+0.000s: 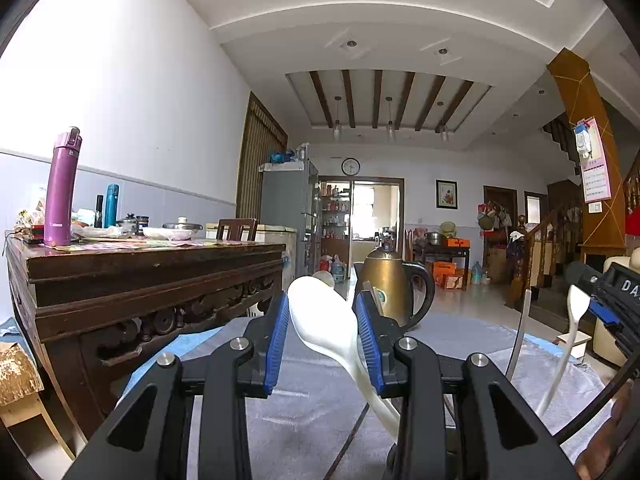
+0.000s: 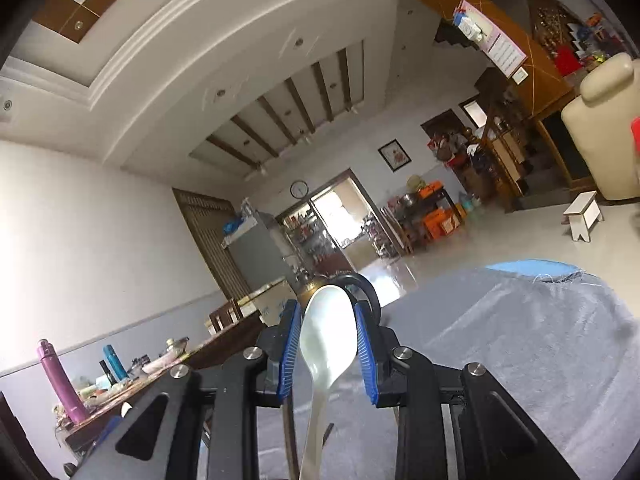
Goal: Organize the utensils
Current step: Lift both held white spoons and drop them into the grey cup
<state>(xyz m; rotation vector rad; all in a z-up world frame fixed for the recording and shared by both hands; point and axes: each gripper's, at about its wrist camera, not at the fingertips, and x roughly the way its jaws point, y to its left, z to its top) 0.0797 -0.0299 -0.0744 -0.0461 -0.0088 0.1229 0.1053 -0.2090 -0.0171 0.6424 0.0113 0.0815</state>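
Note:
My left gripper (image 1: 322, 322) is shut on a white plastic spoon (image 1: 320, 320); its bowl points up between the blue pads and its handle runs down to the right. My right gripper (image 2: 327, 332) is shut on a second white spoon (image 2: 326, 344), bowl up, handle hanging down toward a dark round rim below. In the left wrist view the right gripper (image 1: 600, 304) shows at the far right edge holding its spoon (image 1: 576, 312). A thin metal utensil handle (image 1: 520, 332) stands upright beside it. Both grippers are raised above a table with a grey cloth (image 1: 304, 400).
A brass-coloured kettle (image 1: 390, 280) stands on the cloth behind my left gripper. A dark carved wooden table (image 1: 140, 272) to the left carries a purple flask (image 1: 62, 188), bottles and dishes. A cream chair (image 2: 604, 120) and a small white stool (image 2: 584, 212) are on the right.

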